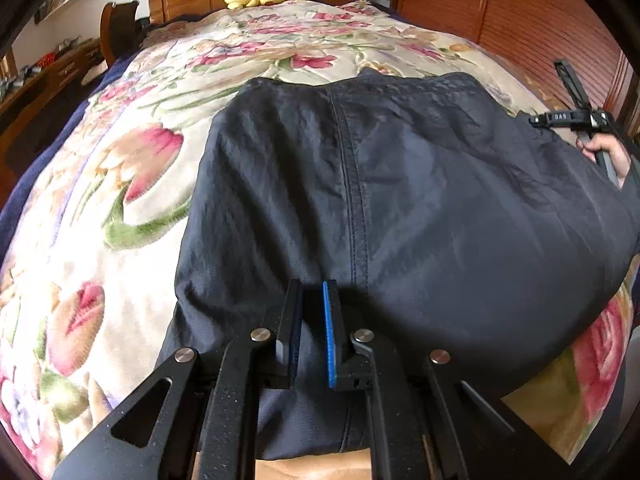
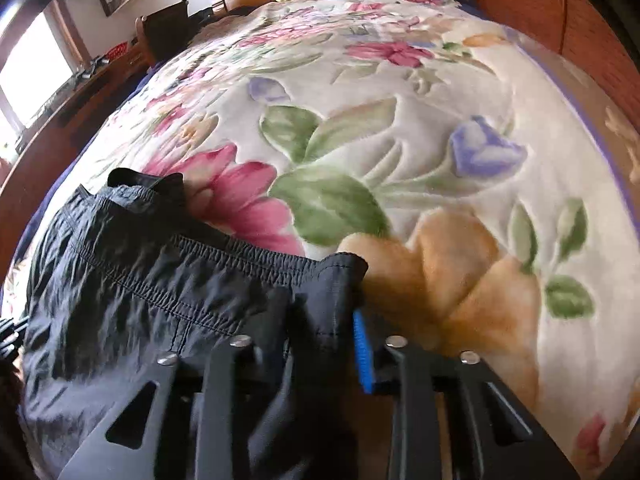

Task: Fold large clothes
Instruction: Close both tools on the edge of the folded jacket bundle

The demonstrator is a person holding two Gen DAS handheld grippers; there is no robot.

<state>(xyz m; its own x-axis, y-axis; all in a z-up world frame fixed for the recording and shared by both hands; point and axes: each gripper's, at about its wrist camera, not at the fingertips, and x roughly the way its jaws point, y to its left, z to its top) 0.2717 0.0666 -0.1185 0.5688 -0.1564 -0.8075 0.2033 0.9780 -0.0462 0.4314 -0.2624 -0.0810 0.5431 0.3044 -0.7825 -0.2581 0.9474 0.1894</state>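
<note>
Bedroom, floral blanket (image 1: pixel 132 184) on the bed, dark trousers (image 1: pixel 400 200) spread across it. My left gripper (image 1: pixel 313 292) is pinched nearly closed on the trousers' near edge. My right gripper (image 2: pixel 320 312) is narrowed on the elastic waistband (image 2: pixel 224 256) corner, fabric between the jaws.

Only one marking shows — small pale characters on the black bar of the far handheld gripper (image 1: pixel 568 117), too tiny and blurred to read — nothing else.
</note>
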